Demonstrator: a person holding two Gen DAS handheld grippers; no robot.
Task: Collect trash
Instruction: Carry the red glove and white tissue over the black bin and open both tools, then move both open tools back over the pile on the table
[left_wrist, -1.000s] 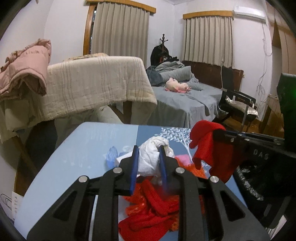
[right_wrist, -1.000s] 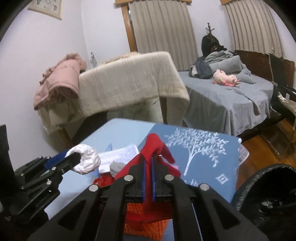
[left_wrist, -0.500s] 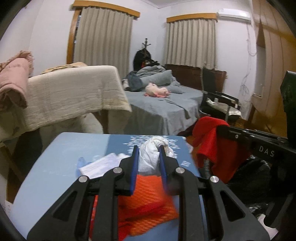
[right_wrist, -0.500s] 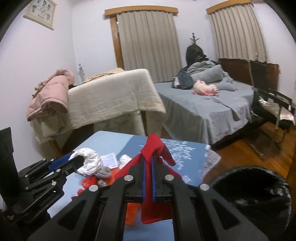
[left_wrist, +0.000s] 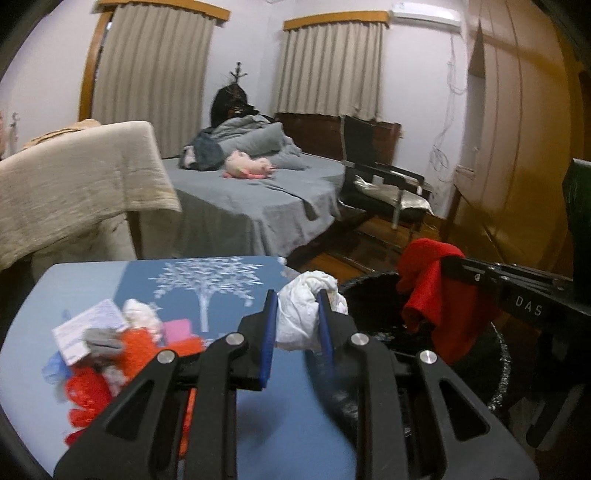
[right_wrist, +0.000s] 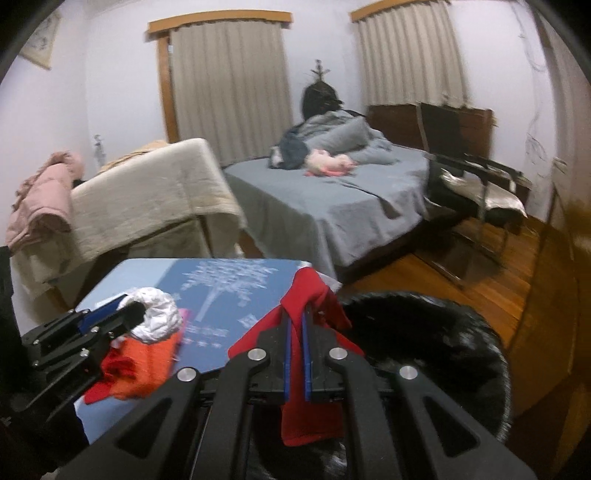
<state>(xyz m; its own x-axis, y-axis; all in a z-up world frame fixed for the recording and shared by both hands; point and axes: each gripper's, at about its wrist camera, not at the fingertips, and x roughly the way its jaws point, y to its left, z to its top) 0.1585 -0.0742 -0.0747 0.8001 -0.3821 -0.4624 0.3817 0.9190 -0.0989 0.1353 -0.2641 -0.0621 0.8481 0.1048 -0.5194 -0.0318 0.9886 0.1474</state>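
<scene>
My left gripper (left_wrist: 295, 317) is clamped on a crumpled white wad (left_wrist: 308, 314), tissue or thin plastic by the look of it, held in the air at the table's right edge, just short of the black bin (right_wrist: 436, 332). My right gripper (right_wrist: 295, 325) is pinched tight on a red cloth (right_wrist: 306, 417), which hangs limp from the blue pads (right_wrist: 286, 350) over the bin's rim. The bin sits on the wood floor beside the table (left_wrist: 258, 417), lined with a black bag.

I judge both pieces to be very light and soft. The wad squashes between the jaws, so it needs little force and should drop freely. The cloth drapes and could snag on a finger, so it is best held near its middle fold.

More trash (left_wrist: 99, 354) lies on the table's left part: orange and red netting, a paper slip, small scraps
</scene>
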